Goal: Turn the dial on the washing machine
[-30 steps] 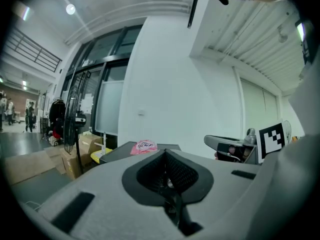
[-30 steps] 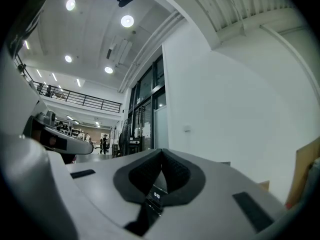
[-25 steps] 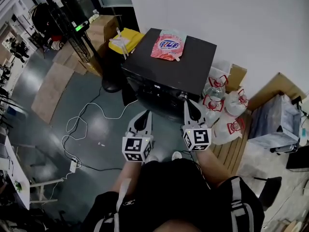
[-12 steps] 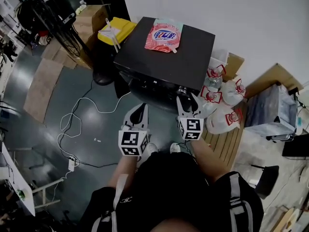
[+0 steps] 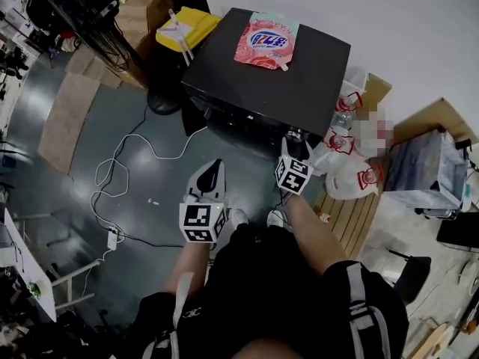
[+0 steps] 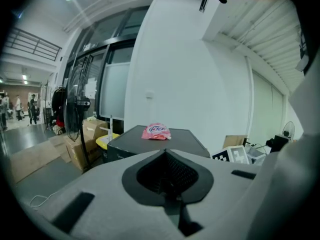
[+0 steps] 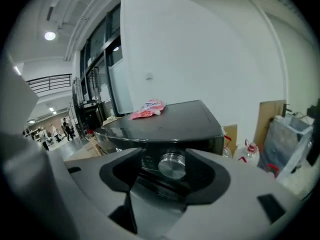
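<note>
The black washing machine (image 5: 277,81) stands against the white wall with a pink detergent pouch (image 5: 268,42) on its lid. Its silver dial (image 7: 172,165) sits at the front right corner (image 5: 294,134). My right gripper (image 5: 296,149) points at that corner. Its jaws are opening, and the dial stands between them with a gap on each side (image 7: 166,158). My left gripper (image 5: 212,175) hangs lower left in front of the machine, shut and empty (image 6: 165,153). In the left gripper view the machine (image 6: 150,143) lies ahead, beyond the jaws.
A yellow bin (image 5: 178,30) and a fan stand (image 5: 161,99) are left of the machine. White cable (image 5: 123,174) loops over the floor. Water jugs (image 5: 352,178), a wooden pallet (image 5: 361,226) and a plastic crate (image 5: 426,178) crowd the right side.
My right gripper's jaws, closed at the dial a second ago, have spread apart, and its marker cube has rolled. The left gripper has barely moved.
</note>
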